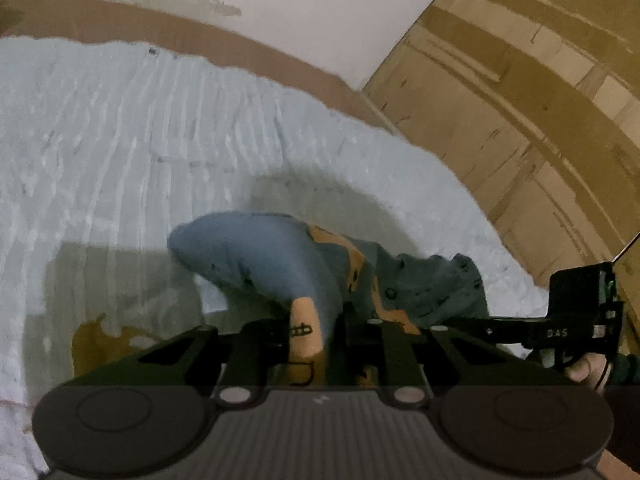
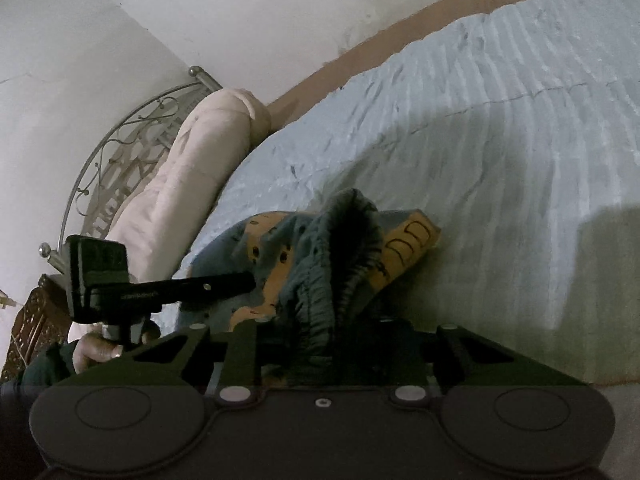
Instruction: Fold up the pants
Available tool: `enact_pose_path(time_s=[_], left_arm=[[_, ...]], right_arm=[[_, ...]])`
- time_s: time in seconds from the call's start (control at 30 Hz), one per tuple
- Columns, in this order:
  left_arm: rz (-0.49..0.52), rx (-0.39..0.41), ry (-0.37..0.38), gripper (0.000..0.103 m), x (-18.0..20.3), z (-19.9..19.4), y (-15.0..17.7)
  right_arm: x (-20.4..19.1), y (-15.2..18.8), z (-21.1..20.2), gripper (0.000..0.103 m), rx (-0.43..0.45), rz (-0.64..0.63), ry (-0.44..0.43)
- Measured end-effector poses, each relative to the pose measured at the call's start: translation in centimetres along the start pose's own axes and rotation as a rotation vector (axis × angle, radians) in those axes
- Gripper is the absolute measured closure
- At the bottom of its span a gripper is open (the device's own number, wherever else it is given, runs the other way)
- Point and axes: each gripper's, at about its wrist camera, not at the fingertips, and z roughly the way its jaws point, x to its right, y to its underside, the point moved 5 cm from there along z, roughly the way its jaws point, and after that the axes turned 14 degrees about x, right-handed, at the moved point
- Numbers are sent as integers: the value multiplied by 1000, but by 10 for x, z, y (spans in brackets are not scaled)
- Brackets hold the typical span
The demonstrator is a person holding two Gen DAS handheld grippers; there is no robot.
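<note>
Gripping: both tongs are clamped on cloth, 1 pinch each, on the same small pair of pants.
Left gripper (image 1: 316,344): jaws closed on a fold of blue and orange fabric that rises between them in the left wrist view.
Right gripper (image 2: 320,340): jaws closed on the gathered elastic waistband, which runs up between them in the right wrist view.
Pants (image 1: 280,256): bunched in a heap on the bed, partly lifted at the 2 pinch points; blue cloth with orange printed patches; not spread flat.
Bed cover (image 1: 120,128): pale blue, ribbed; the pants lie near its close edge.
Surroundings: cream pillow (image 2: 192,168) against a metal headboard (image 2: 120,136); wooden wardrobe (image 1: 520,112) off to the side.
Step in hand: judged as the opening pickup, with the garment held but no crease made yet.
Next move calls for: drawing the 2 grips apart and lifting so the legs hang free, then laying the pants flat for the 1st fold.
Risk: the pinch could hold only 1 layer and slip.
</note>
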Motion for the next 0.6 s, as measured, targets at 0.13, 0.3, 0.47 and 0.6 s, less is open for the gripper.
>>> enact_pose_path(time_s=[0.13,0.3,0.47,0.6], left_arm=[[30,49,-17,84,-1,6,-36],[32,56,-71,83,-27,54,-101],[-21,-29,-155,78,-65,101,-98],[-74,-35,-188,48,-88,93,-71]], right_arm=[[-6,-16,2,78,43,-3,-19],[-12,-77,43,78,74,-70,-17],[13,-133,106,78,69,-81,45],[43,-115,138,77,-26,-66,125]])
